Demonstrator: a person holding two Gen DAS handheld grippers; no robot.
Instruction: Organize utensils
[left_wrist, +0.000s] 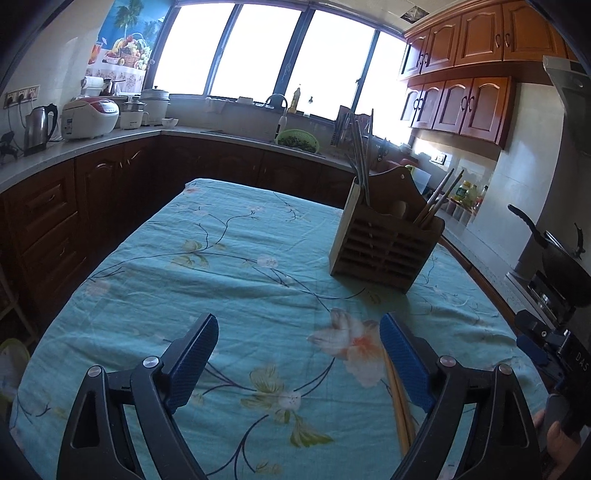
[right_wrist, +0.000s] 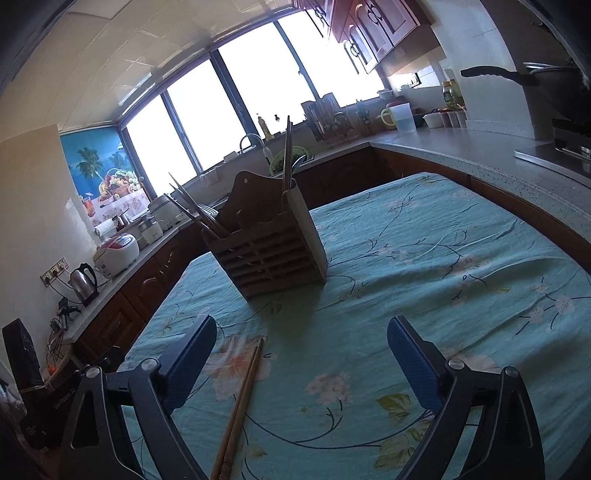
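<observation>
A wooden slatted utensil holder (left_wrist: 384, 243) (right_wrist: 269, 254) stands upright on the floral teal tablecloth (left_wrist: 221, 266) (right_wrist: 424, 266), with chopsticks and metal utensils sticking out of its compartments. A pair of wooden chopsticks (left_wrist: 399, 402) (right_wrist: 240, 410) lies flat on the cloth near the front edge. My left gripper (left_wrist: 299, 354) is open, and the chopsticks lie just inside its right finger (left_wrist: 406, 365). My right gripper (right_wrist: 303, 354) is open too, with the chopsticks on the cloth beside its left finger (right_wrist: 188, 365). Neither gripper holds anything.
Dark wood kitchen cabinets and a pale countertop (left_wrist: 92, 142) (right_wrist: 480, 158) ring the table. A kettle (left_wrist: 37, 127), rice cooker (left_wrist: 90, 118), sink with a green colander (left_wrist: 298, 140) and a pan on the stove (left_wrist: 554, 254) sit there. The other gripper (left_wrist: 554, 354) shows at the right edge.
</observation>
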